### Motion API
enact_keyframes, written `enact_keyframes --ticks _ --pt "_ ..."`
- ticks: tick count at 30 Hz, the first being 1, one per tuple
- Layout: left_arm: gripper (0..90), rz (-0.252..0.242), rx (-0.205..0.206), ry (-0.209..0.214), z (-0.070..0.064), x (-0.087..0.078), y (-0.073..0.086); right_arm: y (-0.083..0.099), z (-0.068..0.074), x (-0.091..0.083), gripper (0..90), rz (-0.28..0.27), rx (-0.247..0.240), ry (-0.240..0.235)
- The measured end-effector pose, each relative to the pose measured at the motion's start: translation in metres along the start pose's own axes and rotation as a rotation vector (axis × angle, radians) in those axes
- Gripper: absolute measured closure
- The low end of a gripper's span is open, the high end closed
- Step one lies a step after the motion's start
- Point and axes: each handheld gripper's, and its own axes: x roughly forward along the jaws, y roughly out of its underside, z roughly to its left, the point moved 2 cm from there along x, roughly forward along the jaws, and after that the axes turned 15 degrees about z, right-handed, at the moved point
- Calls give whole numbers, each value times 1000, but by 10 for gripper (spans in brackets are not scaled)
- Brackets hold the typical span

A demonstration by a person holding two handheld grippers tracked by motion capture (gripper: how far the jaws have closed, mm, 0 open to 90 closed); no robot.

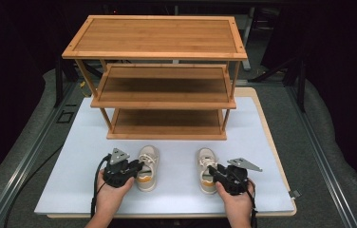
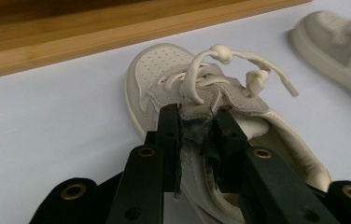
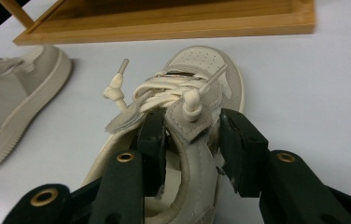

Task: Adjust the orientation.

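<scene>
You have the left gripper (image 2: 197,128) pinching the left shoe (image 1: 147,167) by its collar and the right gripper's (image 3: 187,135) jaws straddling the right shoe's (image 1: 207,169) collar, not fully pressed (both on the white mat (image 1: 72,161), before the rack (image 1: 167,130)), presumably for shelving.

Matt wood, soft suede and hard black plastic

The three-tier bamboo shelf rack (image 1: 162,78) looks smooth with a satin grain; the two beige suede-and-perforated-leather sneakers (image 2: 183,88) (image 3: 201,79) carry woven cream cotton laces (image 2: 220,65); the matt black plastic jaws wear brass-coloured metal eyelets; the white table mat (image 1: 72,175) is flat and dull.
</scene>
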Motion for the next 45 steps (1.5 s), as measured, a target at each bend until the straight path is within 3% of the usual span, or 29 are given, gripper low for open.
enact_keyframes --ticks 5,10,15,18,22,24,27,31,32,33,35,38,45 --pt "751 -13 10 41 -17 8 -4 -4 26 12 629 14 -40 -15" --pt "747 -14 14 91 -28 14 -9 -7 40 21 628 2 -12 -28" --pt "747 -15 59 77 -36 18 -12 -6 48 24 623 -4 4 -43" --pt "746 -16 58 82 -37 18 -12 -5 51 25 622 -11 5 -44" --pt "741 -19 56 83 -39 19 -12 -3 57 26 602 -17 53 -60" --pt "738 -16 62 84 -40 19 -13 -1 58 26 575 -22 82 -103" --pt "732 -11 62 77 -40 19 -14 -1 59 26 554 -36 104 -108" --pt "664 -44 35 64 -41 19 -9 -1 59 26 540 -26 55 -77" --pt "635 -40 21 48 -42 20 -8 0 58 25 540 -13 30 -69" --pt "606 -35 15 45 -42 22 -6 0 58 25 532 -21 14 -31" --pt "575 -30 -12 41 -42 25 -3 0 58 25 530 -18 -19 -15" --pt "555 -35 -61 66 -41 28 0 0 61 28 529 30 -48 -3" --pt "552 -18 -102 97 -40 32 0 0 58 32 508 30 -21 -21"
